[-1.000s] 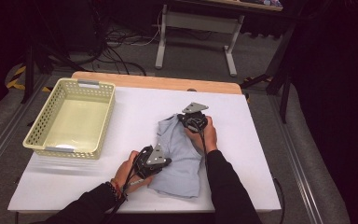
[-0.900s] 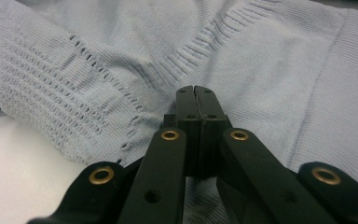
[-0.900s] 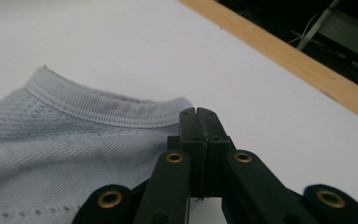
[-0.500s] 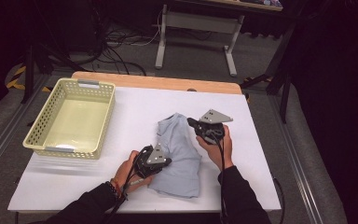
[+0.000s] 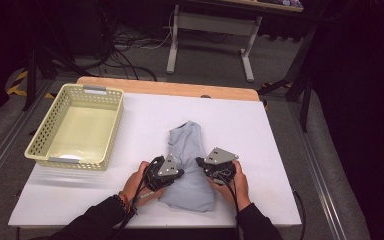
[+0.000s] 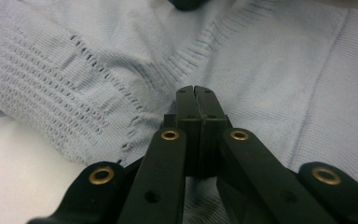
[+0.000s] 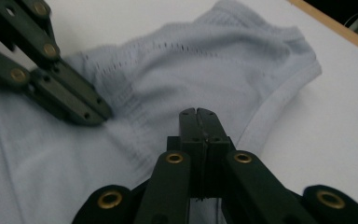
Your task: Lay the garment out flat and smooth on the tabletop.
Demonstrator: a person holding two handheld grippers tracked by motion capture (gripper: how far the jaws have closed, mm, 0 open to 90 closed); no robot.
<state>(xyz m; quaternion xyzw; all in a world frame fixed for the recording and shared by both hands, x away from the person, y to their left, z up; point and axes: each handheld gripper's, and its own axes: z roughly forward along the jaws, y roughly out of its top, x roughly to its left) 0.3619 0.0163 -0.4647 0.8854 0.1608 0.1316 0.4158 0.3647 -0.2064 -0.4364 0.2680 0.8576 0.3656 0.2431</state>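
A light blue knitted garment (image 5: 189, 145) lies folded in the middle of the white table (image 5: 280, 150). My left gripper (image 5: 181, 173) is shut, its tips low over the garment's near left side, close to a ribbed band (image 6: 205, 44). Nothing sits between its tips (image 6: 195, 88). My right gripper (image 5: 200, 161) is also shut, over the near right part of the garment (image 7: 205, 60), and no cloth shows between its tips (image 7: 198, 111). The left gripper (image 7: 103, 115) appears at the upper left of the right gripper view, touching the cloth.
A pale yellow plastic basket (image 5: 45, 150) stands on the table's left side and looks bare inside. A wooden strip (image 5: 170, 89) runs along the table's far edge. Dark floor with cables and a metal stand (image 5: 210, 30) lies beyond.
My right gripper has come back from the garment's far end toward the person and now sits beside the left gripper. The left gripper and the garment have stayed in place.
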